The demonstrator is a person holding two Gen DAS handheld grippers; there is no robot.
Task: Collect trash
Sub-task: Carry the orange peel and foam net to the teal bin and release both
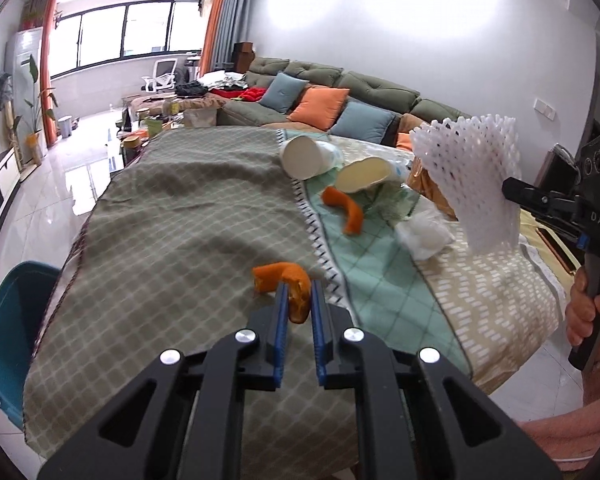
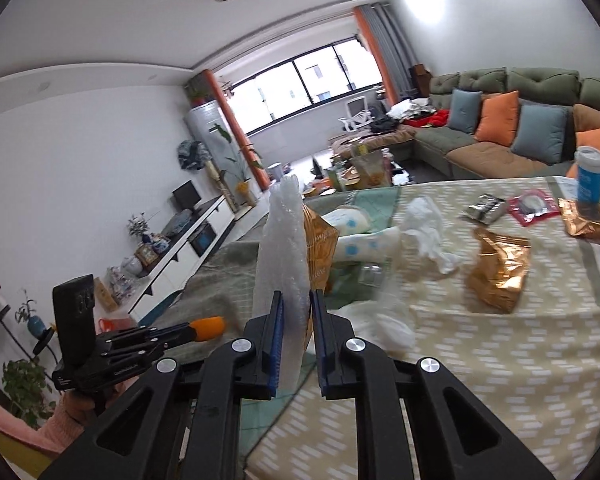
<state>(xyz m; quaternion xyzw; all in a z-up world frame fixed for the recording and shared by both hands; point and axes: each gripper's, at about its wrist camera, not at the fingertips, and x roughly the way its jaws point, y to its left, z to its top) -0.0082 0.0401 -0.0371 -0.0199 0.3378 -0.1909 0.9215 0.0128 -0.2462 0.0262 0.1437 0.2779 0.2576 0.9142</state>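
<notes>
Trash lies scattered over the cloth-covered table (image 1: 188, 216). The left gripper (image 1: 299, 300) has its two blue-padded fingers pressed onto a curled piece of orange peel (image 1: 288, 280), which it holds just above the grey-green checked cloth. The right gripper (image 2: 296, 316) is clamped on a white foam fruit net (image 2: 282, 248); from the left camera the same net (image 1: 470, 176) hangs in the air over the right part of the table, well clear of the cloth.

A second strip of orange peel (image 1: 346, 210) rests farther back on the pale green cloth, just in front of two paper cups (image 1: 312, 156) lying on their sides. A crumpled white tissue (image 1: 422, 234) sits near the peel, on the right. Seen from the right camera, a crinkled gold wrapper (image 2: 498, 276) lies flat on the beige patterned cloth, with a red packet (image 2: 534, 206) and a silver packet (image 2: 485, 208) beyond it, and a blue can (image 2: 590, 180) stands upright at the far edge. A teal bin (image 1: 8, 332) stands on the floor beside the table's left side. A green sofa (image 1: 360, 92) with orange and blue cushions runs along the wall behind.
</notes>
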